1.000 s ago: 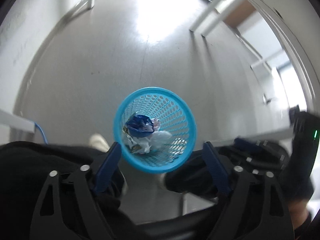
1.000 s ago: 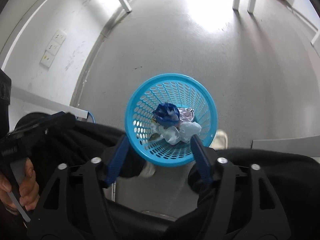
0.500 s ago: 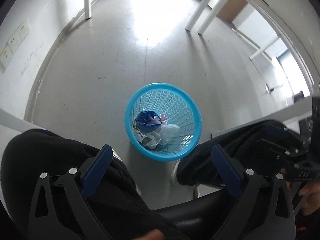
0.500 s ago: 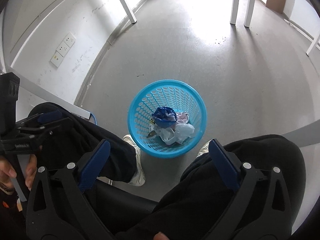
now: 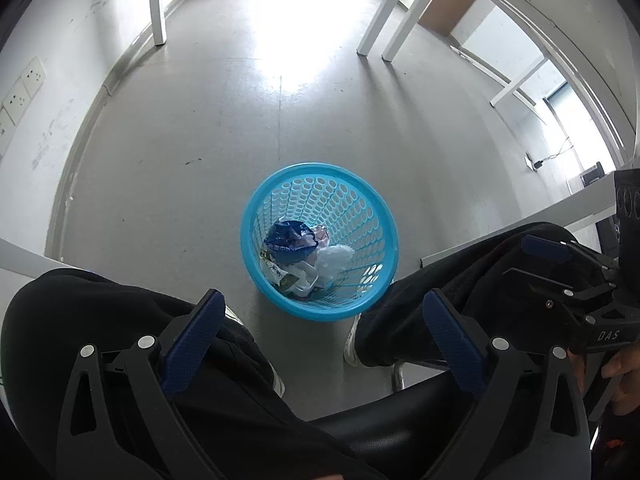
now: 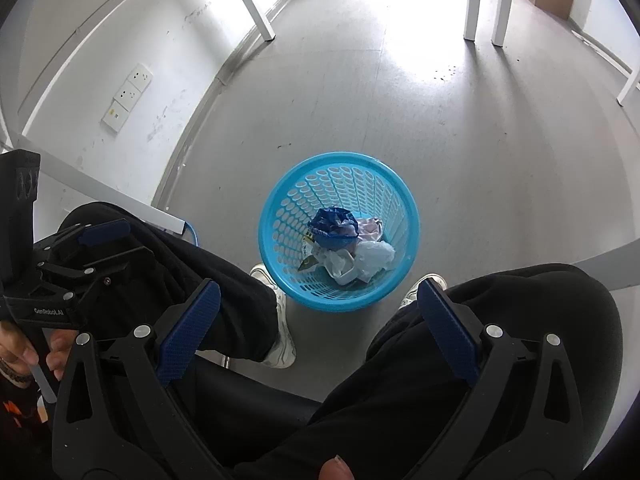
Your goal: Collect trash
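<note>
A blue perforated trash basket (image 5: pixel 320 167) (image 6: pixel 340 157) stands upright on the grey floor between the person's feet. Inside it lie a crumpled dark blue wrapper (image 5: pixel 290 236) (image 6: pixel 334 224), white plastic scraps (image 5: pixel 334 258) (image 6: pixel 374 256) and other bits of packaging. My left gripper (image 5: pixel 322 300) hangs above the basket's near side, open wide and holding nothing. My right gripper (image 6: pixel 318 292) hovers over the same spot, also open and holding nothing. Each wrist view shows the other gripper off to the side over a knee: the right gripper (image 5: pixel 554 264) and the left gripper (image 6: pixel 114 244).
The person sits with legs in black trousers (image 5: pixel 120 312) (image 6: pixel 500 320) on either side of the basket, white shoes (image 6: pixel 280 344) beside it. White table legs (image 5: pixel 158 8) (image 6: pixel 472 8) stand farther off. A white wall with sockets (image 6: pixel 128 96) runs along the left.
Both grippers have pulled up and back from the basket, which now looks smaller and farther off. Their jaws have spread wider, and the fingers stand clear of the basket's sides.
</note>
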{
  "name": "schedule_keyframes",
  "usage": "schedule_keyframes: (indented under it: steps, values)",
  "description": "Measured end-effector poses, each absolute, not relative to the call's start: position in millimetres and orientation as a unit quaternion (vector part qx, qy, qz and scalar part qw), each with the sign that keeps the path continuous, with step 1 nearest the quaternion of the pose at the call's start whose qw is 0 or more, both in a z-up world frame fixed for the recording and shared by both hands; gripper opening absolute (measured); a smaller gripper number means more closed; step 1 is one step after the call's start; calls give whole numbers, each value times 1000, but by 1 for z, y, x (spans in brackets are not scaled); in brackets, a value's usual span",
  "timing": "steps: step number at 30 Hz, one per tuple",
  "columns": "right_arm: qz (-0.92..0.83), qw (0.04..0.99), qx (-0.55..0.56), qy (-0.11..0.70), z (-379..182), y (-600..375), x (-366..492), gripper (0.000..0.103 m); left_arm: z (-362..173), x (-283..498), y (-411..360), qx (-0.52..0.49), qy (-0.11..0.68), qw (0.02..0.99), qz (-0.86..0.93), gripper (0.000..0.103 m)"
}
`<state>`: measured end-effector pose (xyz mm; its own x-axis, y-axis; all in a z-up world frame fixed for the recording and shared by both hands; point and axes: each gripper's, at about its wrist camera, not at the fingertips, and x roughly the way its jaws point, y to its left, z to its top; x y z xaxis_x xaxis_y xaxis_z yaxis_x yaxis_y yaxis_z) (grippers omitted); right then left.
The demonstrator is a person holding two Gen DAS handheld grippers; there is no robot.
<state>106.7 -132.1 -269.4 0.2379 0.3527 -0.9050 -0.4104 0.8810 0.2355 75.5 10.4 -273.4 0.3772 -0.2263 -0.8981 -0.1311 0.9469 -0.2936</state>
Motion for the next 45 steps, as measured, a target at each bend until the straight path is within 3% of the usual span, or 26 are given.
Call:
schedule_keyframes:
  steps: [45]
  values:
    - [246,774,-16,583,-281,-131,105,94,-284,78,11,-180,570,801,-37,97]
